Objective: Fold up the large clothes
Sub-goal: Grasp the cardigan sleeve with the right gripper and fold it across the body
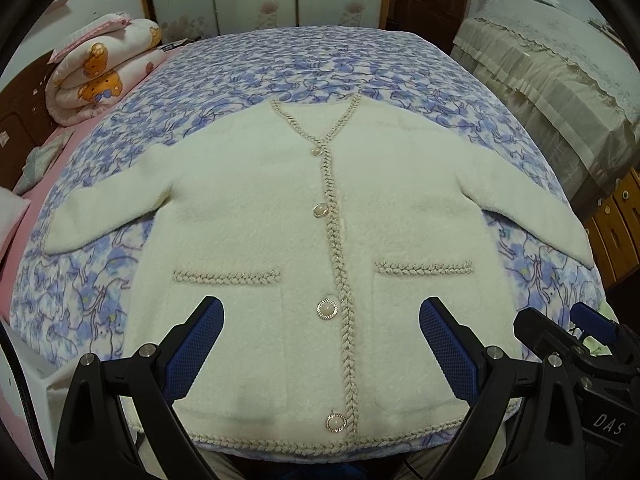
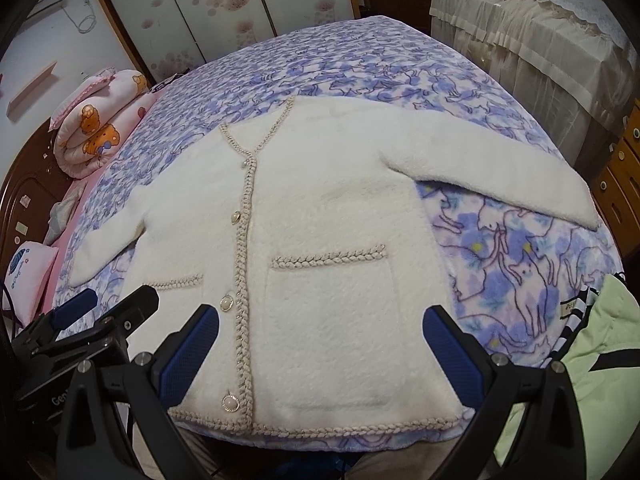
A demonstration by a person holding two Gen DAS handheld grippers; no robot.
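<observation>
— How far along is the folding?
— Not started, I'd say: the cardigan point(image 1: 320, 248) lies flat and buttoned on the bed point(image 1: 320, 64), sleeves out toward 9 and 3 o'clock.
— And the jaws?
— The left gripper point(image 1: 322, 344) and the right gripper point(image 2: 320, 344) both stand wide apart above the hem at 6 o'clock, holding nothing.

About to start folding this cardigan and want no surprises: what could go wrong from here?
1. The cardigan's hem lies right at the near bed edge; pulling toward you could drag it off the blanket.
2. The fluffy fabric is thick, so the open left tool and right tool may pinch only the top layer.
3. The raised buttons and braided trim could snag a finger.
</observation>
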